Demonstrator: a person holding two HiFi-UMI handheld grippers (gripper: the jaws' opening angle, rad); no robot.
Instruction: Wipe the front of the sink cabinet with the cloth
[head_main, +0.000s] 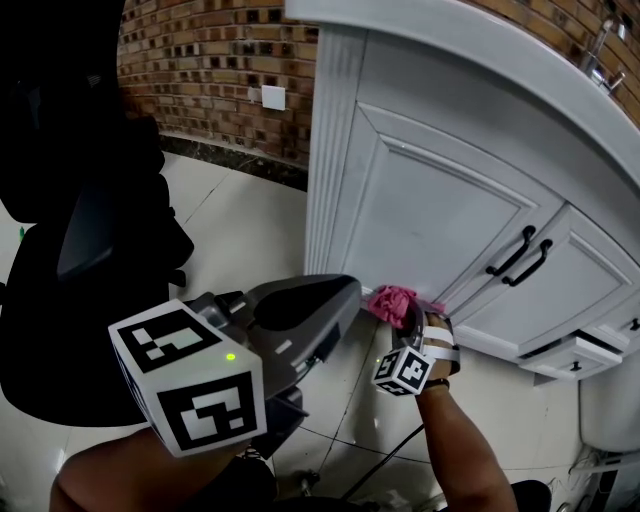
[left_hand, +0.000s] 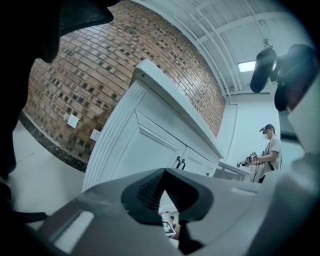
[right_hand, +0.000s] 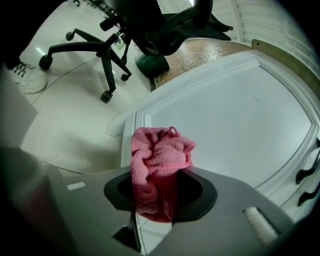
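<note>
Pink cloth (head_main: 392, 303), bunched into a wad, sits pinched between the jaws of the right gripper (head_main: 400, 318) and is pressed against the front of the sink cabinet (head_main: 420, 200), low down at the bottom left corner of its left door, just beside the fluted corner post. In the right gripper view the cloth (right_hand: 159, 165) fills the gap of the right gripper (right_hand: 157, 200) and bulges out past the tips toward the white door panel of the cabinet (right_hand: 225, 115).

Out from the cabinet's left corner and well apart from its front hangs the left gripper (head_main: 345, 295), pointing toward the cloth; in its own view the left gripper (left_hand: 165, 175) has its jaws pressed together at the tips with nothing between them. Two black handles (head_main: 518, 255) sit where the cabinet's doors meet, up and to the right of the cloth. A black office chair (head_main: 60, 250) stands on the pale tiled floor (head_main: 240, 230) left of the cabinet, and a brick wall (head_main: 220, 70) runs behind it.
</note>
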